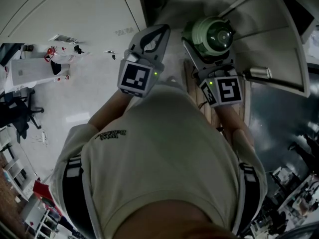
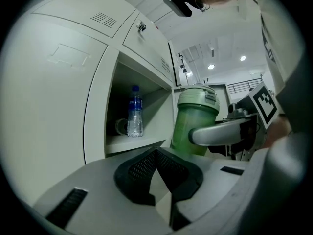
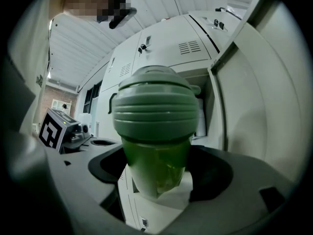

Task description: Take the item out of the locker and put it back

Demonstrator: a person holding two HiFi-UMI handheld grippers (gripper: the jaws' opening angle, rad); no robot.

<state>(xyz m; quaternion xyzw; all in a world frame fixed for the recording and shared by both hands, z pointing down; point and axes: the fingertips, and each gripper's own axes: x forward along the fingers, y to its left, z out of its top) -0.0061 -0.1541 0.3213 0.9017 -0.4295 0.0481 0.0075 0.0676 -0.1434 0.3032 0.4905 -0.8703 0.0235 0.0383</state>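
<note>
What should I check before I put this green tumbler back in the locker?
1. Grip: right gripper shut on green tumbler: ok.
2. Tumbler roughly upright, lid on: ok.
3. Lid sealed tight: cannot tell.
4. Access: locker door open: ok.
5. Room on the shelf right of the water bottle: ok, looks free.
6. Other hand: left gripper shut, empty, outside the opening: ok.

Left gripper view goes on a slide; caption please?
Right gripper holds green cup beside open locker; water bottle inside.
</note>
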